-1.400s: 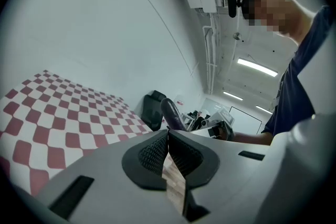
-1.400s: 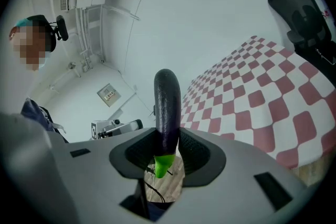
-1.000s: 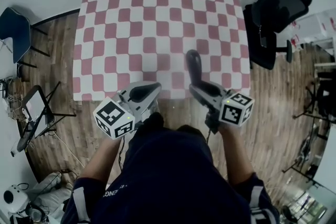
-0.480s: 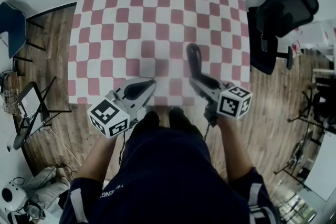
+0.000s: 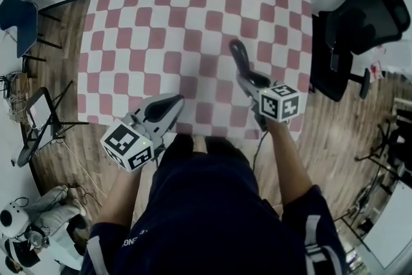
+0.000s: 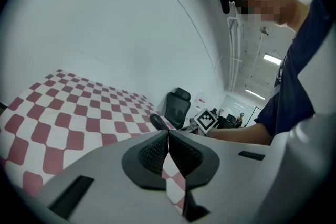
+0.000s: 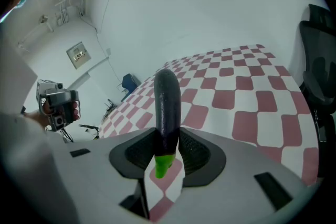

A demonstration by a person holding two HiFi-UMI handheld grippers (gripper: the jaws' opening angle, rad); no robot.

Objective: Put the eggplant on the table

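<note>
Your right gripper (image 7: 167, 136) is clamped on the eggplant (image 7: 168, 105). Both pads press its sides close to the green stem end, which points back toward the gripper's body. The dark purple body sticks out forward past the fingertips. From the head view, the right gripper (image 5: 248, 79) reaches over the near right part of the table (image 5: 193, 9), and the eggplant (image 5: 239, 56) shows over the red and white checks, pointing away from you. You cannot tell from any view whether its far tip touches the cloth or hangs just above it.

Your left gripper (image 6: 168, 135) has its jaws closed together, the pad tips meeting with nothing between them. Only a narrow slit behind the tips lets the checked table (image 6: 52, 113) show through. In the head view the left gripper (image 5: 172, 101) sits at the near edge of the table, left of the right one and well apart from the eggplant, with its marker cube (image 5: 127, 143) back over the wooden floor (image 5: 64, 74).

A black office chair (image 5: 367, 16) stands beside the right edge of the table, and a blue chair (image 5: 18, 26) stands off its left side. The table (image 7: 252, 118) carries nothing else that the views show.
</note>
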